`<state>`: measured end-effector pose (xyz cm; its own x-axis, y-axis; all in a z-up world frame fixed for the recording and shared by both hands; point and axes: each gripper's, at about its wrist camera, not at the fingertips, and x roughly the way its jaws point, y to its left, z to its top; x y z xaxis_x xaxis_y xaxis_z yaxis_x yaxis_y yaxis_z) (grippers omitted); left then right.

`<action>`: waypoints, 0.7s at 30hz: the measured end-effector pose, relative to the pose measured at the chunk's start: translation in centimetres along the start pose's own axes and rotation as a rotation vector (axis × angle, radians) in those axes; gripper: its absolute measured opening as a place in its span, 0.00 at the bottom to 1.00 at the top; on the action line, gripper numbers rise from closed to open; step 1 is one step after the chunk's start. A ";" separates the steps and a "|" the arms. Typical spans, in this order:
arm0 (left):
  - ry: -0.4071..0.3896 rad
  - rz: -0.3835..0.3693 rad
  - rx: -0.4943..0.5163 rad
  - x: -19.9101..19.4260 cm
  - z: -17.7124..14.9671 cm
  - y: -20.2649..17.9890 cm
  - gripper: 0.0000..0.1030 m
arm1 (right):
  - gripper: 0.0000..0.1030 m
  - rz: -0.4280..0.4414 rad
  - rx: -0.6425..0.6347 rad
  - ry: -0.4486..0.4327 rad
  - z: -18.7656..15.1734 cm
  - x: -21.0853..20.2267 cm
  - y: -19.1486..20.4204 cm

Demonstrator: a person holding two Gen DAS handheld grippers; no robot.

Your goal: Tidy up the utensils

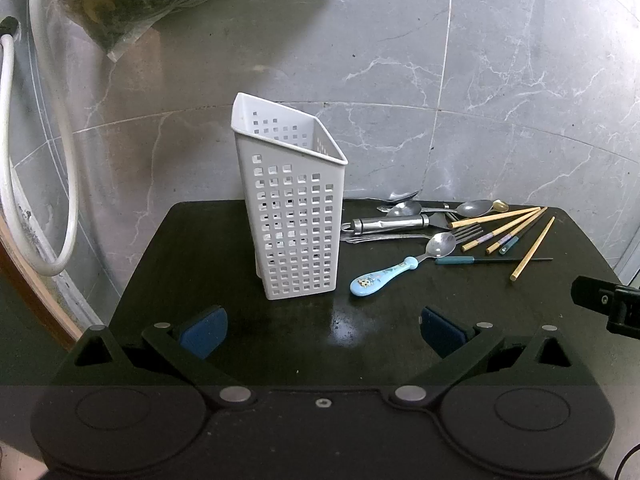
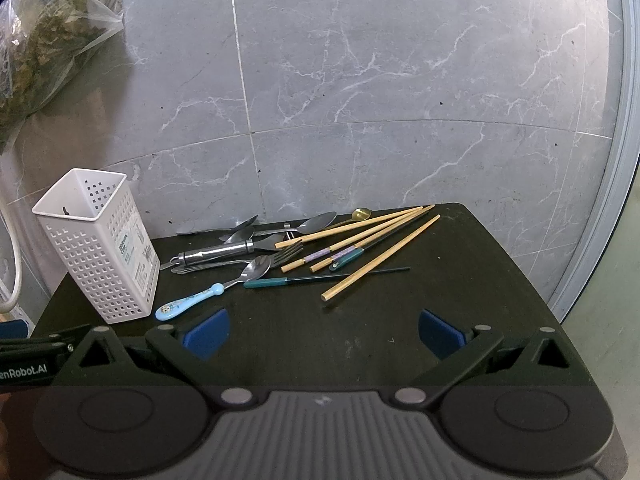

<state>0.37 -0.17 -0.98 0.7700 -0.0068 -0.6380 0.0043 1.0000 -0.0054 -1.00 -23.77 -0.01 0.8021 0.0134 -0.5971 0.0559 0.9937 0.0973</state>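
A white perforated utensil holder [image 1: 294, 216] [image 2: 100, 248] stands upright on the black table [image 1: 224, 280] [image 2: 460, 320], with nothing visible inside it. To its right lies a loose pile: a blue-handled child's spoon [image 1: 384, 278] [image 2: 192, 300], metal spoons [image 1: 474, 208] [image 2: 320, 222], a fork [image 2: 280, 256], a steel-handled tool [image 1: 388, 224] [image 2: 216, 255], wooden chopsticks [image 1: 532, 254] [image 2: 380, 258] and a teal-handled chopstick [image 1: 460, 260] [image 2: 272, 281]. My left gripper [image 1: 322, 334] hovers open in front of the holder. My right gripper [image 2: 324, 332] is open before the pile.
A grey marble wall rises right behind the table. A plastic bag of greens [image 1: 132, 4] [image 2: 44, 40] hangs at upper left, and white hoses [image 1: 52, 152] run down the left wall. The right gripper's body [image 1: 608, 304] shows at the left view's right edge.
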 end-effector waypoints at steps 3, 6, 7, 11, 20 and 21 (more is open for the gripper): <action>-0.004 0.001 -0.001 -0.1 0.0 0.0 0.99 | 1.00 0.000 0.001 0.000 0.0 0.0 0.0; -0.002 0.001 -0.001 -0.2 -0.1 0.0 0.99 | 1.00 -0.001 0.002 0.002 0.0 0.3 0.0; -0.003 0.001 -0.001 -0.2 -0.1 0.0 0.99 | 1.00 -0.001 0.002 0.002 -0.1 0.3 0.0; -0.002 0.001 -0.001 -0.1 -0.2 0.0 0.99 | 1.00 0.000 0.002 0.002 -0.1 0.1 -0.1; 0.003 0.001 0.000 -0.2 0.1 0.1 0.99 | 1.00 0.000 0.003 0.004 -0.1 0.2 -0.1; 0.003 0.001 0.000 -0.2 0.1 0.1 0.99 | 1.00 0.001 0.003 0.004 -0.1 0.2 -0.1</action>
<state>0.25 -0.04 -0.78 0.7683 -0.0060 -0.6401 0.0039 1.0000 -0.0047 -0.92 -23.87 -0.17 0.7996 0.0147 -0.6003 0.0568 0.9934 0.1000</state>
